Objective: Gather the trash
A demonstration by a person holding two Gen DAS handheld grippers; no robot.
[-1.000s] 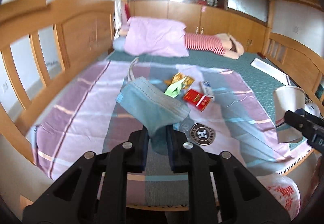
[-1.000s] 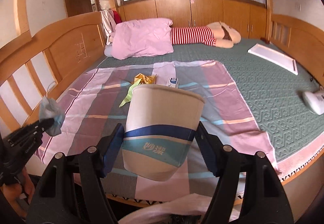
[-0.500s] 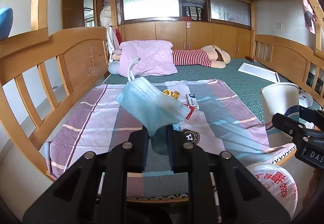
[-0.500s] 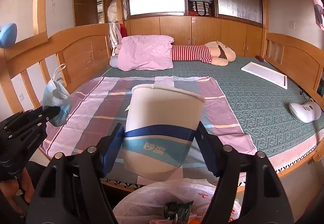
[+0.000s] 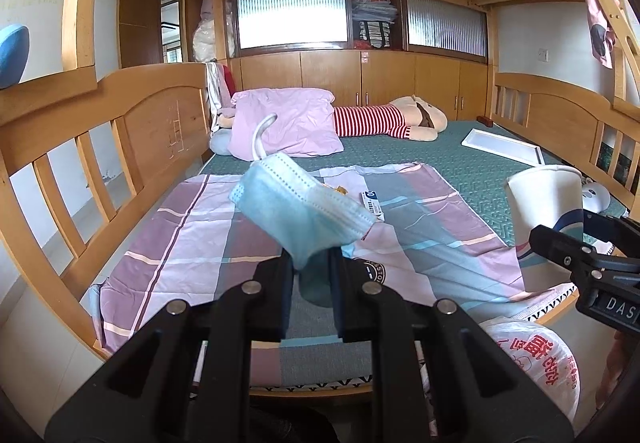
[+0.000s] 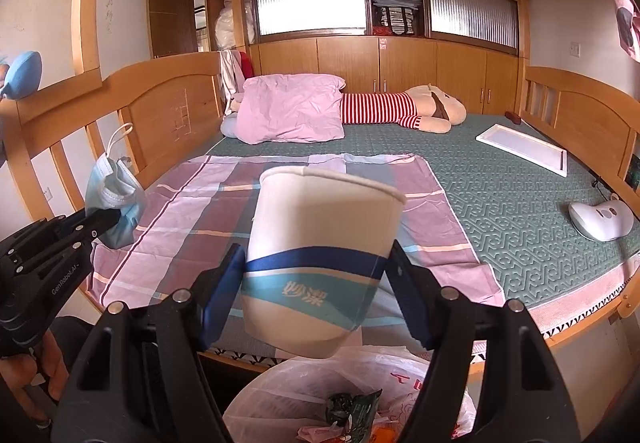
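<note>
My left gripper [image 5: 310, 267] is shut on a blue face mask [image 5: 298, 215] and holds it in the air at the bed's near edge; the mask [image 6: 114, 199] also shows at the left of the right wrist view. My right gripper [image 6: 316, 295] is shut on a white and blue paper cup [image 6: 320, 259], upright, held just above an open white plastic trash bag [image 6: 304, 395] with wrappers inside. In the left wrist view the cup [image 5: 544, 219] is at the right and the bag [image 5: 536, 363] below it. A small white packet [image 5: 372, 203] lies on the striped sheet [image 5: 200, 243].
A wooden bed frame [image 5: 120, 131] rails in the mattress on both sides. A pink pillow [image 6: 292, 111] and a striped plush toy [image 6: 400, 111] lie at the far end. A white board [image 6: 524, 149] and a white device [image 6: 600, 219] lie on the green mat at the right.
Both grippers have pulled back and tilted up from the bed, each still holding its item. The trash bag has come into view under the cup.
</note>
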